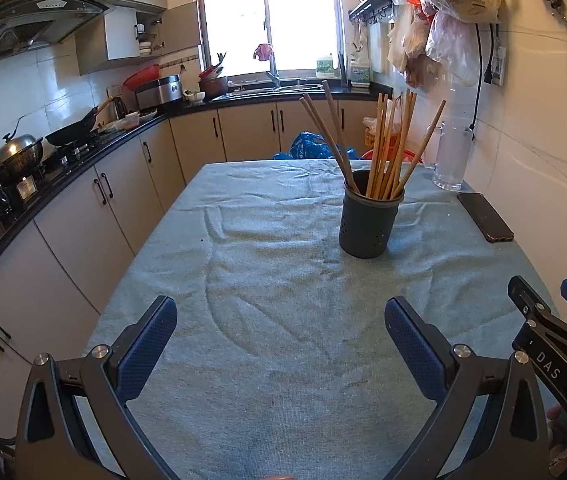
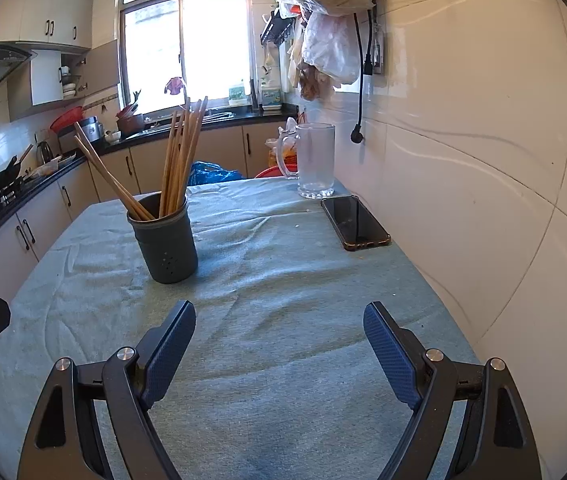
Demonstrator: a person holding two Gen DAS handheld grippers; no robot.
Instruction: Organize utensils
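A dark grey perforated holder (image 1: 369,222) (image 2: 165,238) stands upright on the green-clothed table (image 1: 275,280) (image 2: 283,280), with several wooden chopsticks (image 1: 387,144) (image 2: 181,160) leaning in it. My left gripper (image 1: 281,318) hovers open over the near part of the cloth, short of the holder, nothing between its blue pads. My right gripper (image 2: 279,322) is also open and empty, with the holder ahead to its left. Part of the right gripper (image 1: 555,320) shows at the right edge of the left wrist view.
A black phone (image 1: 485,216) (image 2: 355,222) lies by the tiled wall on the right. A glass mug (image 1: 451,156) (image 2: 315,160) stands behind it at the table's far corner. Kitchen counter, stove and cabinets (image 1: 83,216) run along the left. Plastic bags (image 2: 327,20) hang on the wall.
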